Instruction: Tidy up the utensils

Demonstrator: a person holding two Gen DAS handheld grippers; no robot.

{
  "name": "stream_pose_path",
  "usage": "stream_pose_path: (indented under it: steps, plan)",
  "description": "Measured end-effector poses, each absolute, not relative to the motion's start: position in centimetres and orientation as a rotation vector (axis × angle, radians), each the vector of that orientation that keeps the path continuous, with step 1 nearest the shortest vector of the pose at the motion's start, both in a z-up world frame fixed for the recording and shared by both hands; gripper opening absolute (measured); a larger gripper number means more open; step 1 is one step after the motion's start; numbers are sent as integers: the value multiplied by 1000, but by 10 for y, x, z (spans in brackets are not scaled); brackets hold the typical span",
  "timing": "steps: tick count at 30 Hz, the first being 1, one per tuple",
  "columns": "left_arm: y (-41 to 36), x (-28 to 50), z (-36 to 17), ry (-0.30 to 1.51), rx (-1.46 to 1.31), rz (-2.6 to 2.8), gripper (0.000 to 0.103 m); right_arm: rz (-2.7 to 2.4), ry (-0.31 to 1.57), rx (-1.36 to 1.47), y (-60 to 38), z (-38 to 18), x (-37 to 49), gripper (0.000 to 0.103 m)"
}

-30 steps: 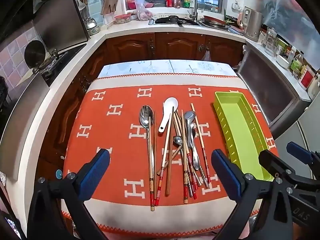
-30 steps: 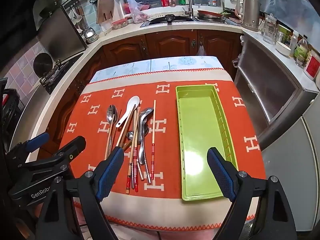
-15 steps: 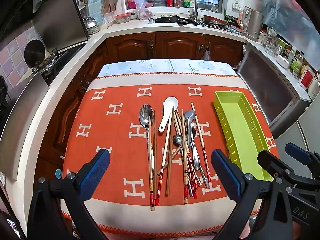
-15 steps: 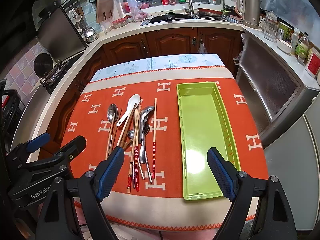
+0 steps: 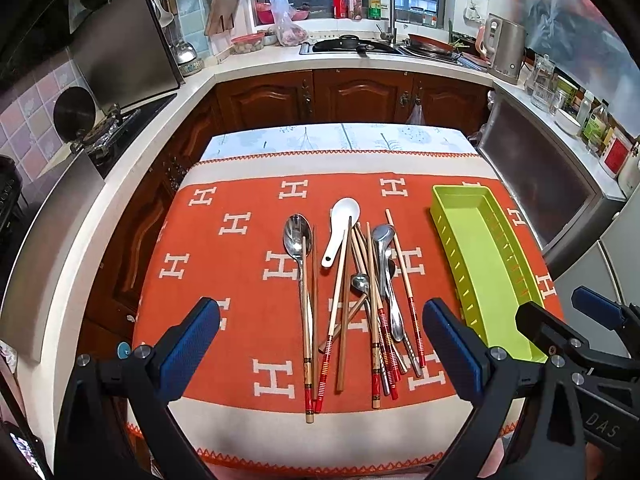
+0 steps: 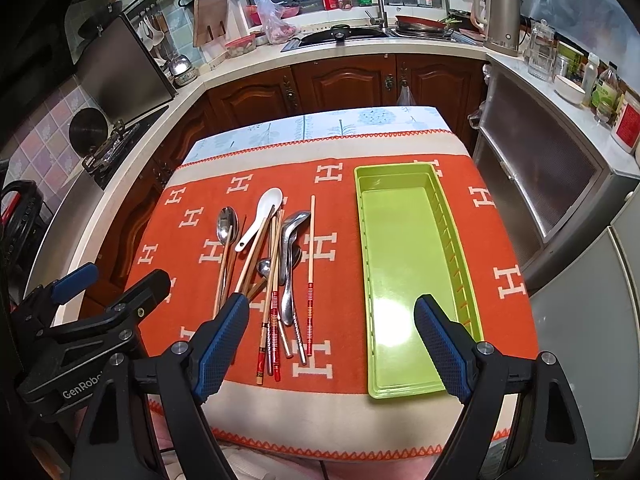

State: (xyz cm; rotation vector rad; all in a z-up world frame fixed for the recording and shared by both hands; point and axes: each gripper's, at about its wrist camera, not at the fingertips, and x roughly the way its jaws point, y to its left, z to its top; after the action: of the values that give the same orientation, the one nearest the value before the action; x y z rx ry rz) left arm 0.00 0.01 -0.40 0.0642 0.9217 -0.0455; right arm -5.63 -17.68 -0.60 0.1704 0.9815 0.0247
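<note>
A loose pile of utensils lies on the orange cloth: several wooden chopsticks (image 5: 340, 308) with red ends, a white ceramic spoon (image 5: 340, 228), a long metal spoon (image 5: 298, 236) and smaller metal spoons (image 5: 382, 240). The pile shows in the right wrist view too (image 6: 276, 268). A long green tray (image 6: 404, 272) lies empty to the right of the pile, also in the left wrist view (image 5: 480, 256). My left gripper (image 5: 320, 344) is open, above the table's near edge before the pile. My right gripper (image 6: 332, 344) is open and empty, between pile and tray.
The table (image 6: 400, 144) with its orange cloth stands in a kitchen. Wooden cabinets (image 5: 352, 96) and a counter with a sink lie beyond it. A stove (image 5: 104, 128) is on the left, a steel appliance (image 6: 540, 176) on the right.
The right gripper has risen and pulled back slightly, so the table looks a little farther away. The left gripper and the utensils have not moved.
</note>
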Motion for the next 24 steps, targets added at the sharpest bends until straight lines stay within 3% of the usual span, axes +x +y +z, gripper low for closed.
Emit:
stream_pose_path:
  steps: [21,24]
  plan:
    - [4,-4,1,915,55,-66,100,33,973,180,-176,1,-62,86]
    - [5,-4,3,912,55,-77,100,44,971,181,-175,2,-63,83]
